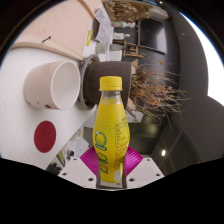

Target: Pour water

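The gripper (110, 163) is clenched on a yellow bottle (110, 130), its two fingers pressing the lower body from either side, with the pink pads (97, 158) showing against the label. The bottle stands upright between the fingers, its yellow cap (111, 83) on. Ahead of the fingers and off to the left, a white cup (52, 84) lies tilted on its side, its open mouth facing the bottle. Below the cup, a red round disc (45, 135) sits on the white surface (25, 115). To the right, beyond the bottle, a tangle of dry brown twigs (155, 95) spreads out.
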The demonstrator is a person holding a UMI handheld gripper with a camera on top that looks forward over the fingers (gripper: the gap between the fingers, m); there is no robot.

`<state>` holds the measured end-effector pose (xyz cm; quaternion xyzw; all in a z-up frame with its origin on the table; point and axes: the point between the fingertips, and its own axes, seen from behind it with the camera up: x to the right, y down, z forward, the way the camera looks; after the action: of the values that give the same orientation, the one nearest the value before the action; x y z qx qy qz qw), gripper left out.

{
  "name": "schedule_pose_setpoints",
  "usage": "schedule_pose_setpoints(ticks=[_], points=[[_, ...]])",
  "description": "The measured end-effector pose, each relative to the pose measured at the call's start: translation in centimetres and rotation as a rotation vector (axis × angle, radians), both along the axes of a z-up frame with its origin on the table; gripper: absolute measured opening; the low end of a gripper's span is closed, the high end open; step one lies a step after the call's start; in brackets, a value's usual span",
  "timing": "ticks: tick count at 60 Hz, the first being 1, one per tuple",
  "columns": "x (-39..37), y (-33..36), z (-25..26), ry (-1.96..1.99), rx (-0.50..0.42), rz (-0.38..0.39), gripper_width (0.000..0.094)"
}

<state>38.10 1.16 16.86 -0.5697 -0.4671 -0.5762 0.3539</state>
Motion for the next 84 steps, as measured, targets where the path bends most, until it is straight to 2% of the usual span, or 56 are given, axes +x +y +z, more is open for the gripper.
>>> schedule_pose_setpoints(ticks=[8, 18, 35, 51, 54, 61, 66, 67, 70, 72, 78, 84], points=[[0.8, -0.8, 1.9, 0.396, 0.116, -0.090, 0.0293], [0.7, -0.9, 2.0, 0.943, 0.198, -0.159, 0.0291], [-0.6, -0.3, -5.0, 1.572, 0.137, -0.184, 0.0292], [-1.0, 0.1, -11.3, 1.716, 0.082, -0.221, 0.0313], [-1.1, 0.0, -11.2, 1.725, 0.103, -0.193, 0.0320], [-1.1, -0.4, -11.1, 1.723, 0.115, -0.173, 0.0408], [-1.3, -0.6, -11.3, 1.716, 0.104, -0.187, 0.0499], [-1.4, -0.7, -11.3, 1.717, 0.096, -0.191, 0.0541], [-1.4, -1.1, -11.1, 1.718, 0.089, -0.196, 0.0753], [-1.3, -1.4, -10.6, 1.717, 0.094, -0.201, 0.0840], [-1.3, -3.2, -8.8, 1.708, 0.104, -0.227, 0.0859], [-1.7, -6.1, -7.0, 1.678, 0.109, -0.297, 0.0861]])
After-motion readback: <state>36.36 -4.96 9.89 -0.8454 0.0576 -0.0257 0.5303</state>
